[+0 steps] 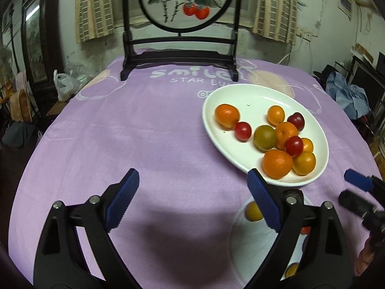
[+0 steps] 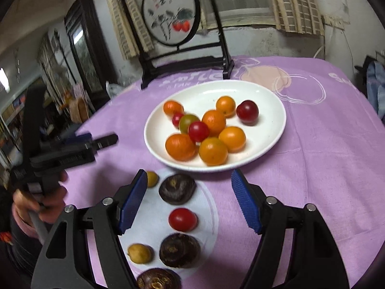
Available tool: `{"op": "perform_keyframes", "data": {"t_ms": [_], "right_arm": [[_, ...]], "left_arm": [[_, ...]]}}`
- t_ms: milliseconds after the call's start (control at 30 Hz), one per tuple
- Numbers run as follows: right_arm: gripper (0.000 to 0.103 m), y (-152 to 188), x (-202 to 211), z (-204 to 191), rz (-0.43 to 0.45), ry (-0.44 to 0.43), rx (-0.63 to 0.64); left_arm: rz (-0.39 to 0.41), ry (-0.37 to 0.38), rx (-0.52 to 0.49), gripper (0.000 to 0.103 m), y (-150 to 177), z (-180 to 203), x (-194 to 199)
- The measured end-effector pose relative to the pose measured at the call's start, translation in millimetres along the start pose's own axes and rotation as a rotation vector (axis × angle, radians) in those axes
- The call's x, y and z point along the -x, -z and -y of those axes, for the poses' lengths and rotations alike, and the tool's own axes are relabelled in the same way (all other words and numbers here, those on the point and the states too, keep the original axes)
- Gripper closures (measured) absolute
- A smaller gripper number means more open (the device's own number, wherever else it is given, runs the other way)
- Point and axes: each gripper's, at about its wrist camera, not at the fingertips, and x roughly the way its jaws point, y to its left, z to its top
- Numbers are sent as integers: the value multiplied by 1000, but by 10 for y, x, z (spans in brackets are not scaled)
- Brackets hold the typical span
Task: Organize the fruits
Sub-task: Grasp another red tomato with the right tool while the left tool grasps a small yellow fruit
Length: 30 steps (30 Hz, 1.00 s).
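A large white plate (image 2: 269,130) (image 1: 243,96) on the purple cloth holds several oranges, red plums and one greenish fruit (image 2: 188,121). Nearer me, a smaller white plate (image 2: 207,207) (image 1: 247,248) holds dark brown fruits (image 2: 177,188), a red plum (image 2: 182,219) and small yellow fruits (image 2: 140,253). My right gripper (image 2: 190,190) is open and empty, hovering over the small plate. My left gripper (image 1: 193,187) is open and empty, above bare cloth left of the plates; its right finger covers part of the small plate.
A black wooden stand with a round painted screen (image 1: 185,0) (image 2: 169,16) stands at the table's far side. The left hand-held gripper (image 2: 72,149) shows at left in the right wrist view. The right gripper's fingers (image 1: 358,180) show at right in the left wrist view.
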Motion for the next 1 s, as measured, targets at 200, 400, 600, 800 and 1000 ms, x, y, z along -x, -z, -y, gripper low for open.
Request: {"op": "perform_keyframes", "data": {"t_ms": [200,400,600,800,1000], "right_arm": [[30,121,-174,-121,-88,24,64],[36,239,-331,-201,-170,47,115],[68,320,-423,-240,-220,65,148],[72,207,-246,79,-152,25,-15],[72,188,-139,266,-122,12,-109]], "left_arm": [[-25,-4,28,10,50,-88,-22],[-26,-14,20,10,61,-68,-35],[-31,-20,25,10,61,-75,-58],[-62,38,-15,10,85,-24,-96],[-151,204,-188,60,241,287,-246]]}}
